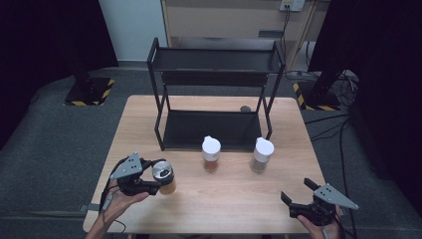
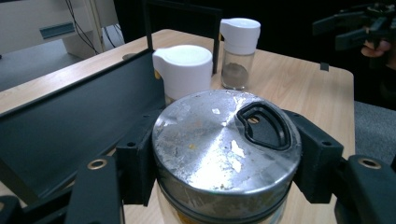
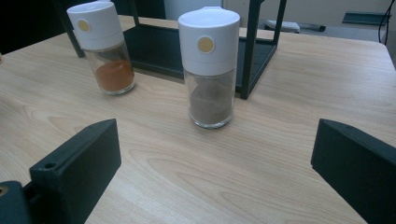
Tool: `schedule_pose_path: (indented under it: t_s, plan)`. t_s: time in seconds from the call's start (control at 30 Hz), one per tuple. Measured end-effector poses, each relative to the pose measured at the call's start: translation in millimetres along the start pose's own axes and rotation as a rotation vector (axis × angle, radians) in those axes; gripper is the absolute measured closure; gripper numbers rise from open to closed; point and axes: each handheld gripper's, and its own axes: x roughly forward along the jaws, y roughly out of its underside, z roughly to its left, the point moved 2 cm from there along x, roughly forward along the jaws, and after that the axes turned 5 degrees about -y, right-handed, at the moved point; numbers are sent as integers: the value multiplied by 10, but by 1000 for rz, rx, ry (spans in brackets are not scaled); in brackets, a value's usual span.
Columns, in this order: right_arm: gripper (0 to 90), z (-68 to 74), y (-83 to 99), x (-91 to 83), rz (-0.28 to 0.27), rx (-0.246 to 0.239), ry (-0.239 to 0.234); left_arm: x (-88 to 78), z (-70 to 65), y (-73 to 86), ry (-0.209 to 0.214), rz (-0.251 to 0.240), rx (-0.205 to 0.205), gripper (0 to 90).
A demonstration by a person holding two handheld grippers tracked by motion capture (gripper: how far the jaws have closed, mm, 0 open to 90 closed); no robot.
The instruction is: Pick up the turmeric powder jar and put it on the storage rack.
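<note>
While a pale wood-grain table (image 1: 209, 199) carries a black two-tier metal rack (image 1: 215, 99) at its far half, the left gripper (image 1: 158, 180) clamps a glass jar with a scuffed round steel lid (image 2: 224, 144) near the front left edge, jaws pressed to both sides. The right gripper (image 1: 297, 190) hovers at the front right corner, jaws spread wide and empty. Two white-capped glass spice shakers stand before the rack, well apart: one of orange-red powder (image 3: 105, 46), one of brown (image 3: 210, 65).
</note>
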Motion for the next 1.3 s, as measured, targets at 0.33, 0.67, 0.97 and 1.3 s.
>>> schedule_pose_path:
  t_s: [0.33,0.67,0.97,1.3]
  plan:
    - [16,-7,4,-3,-2,-1,-3,186,136,-206,-27,-9,-16,338]
    - [15,-13,7,-9,-6,3,-5,387,265,-416,-69,-7,-24,338]
    - [16,-20,8,-12,-5,6,-7,627,391,-533,-116,1,-44,338]
    - [17,-29,9,-12,-5,12,-12,882,467,-593,-226,4,-75,338]
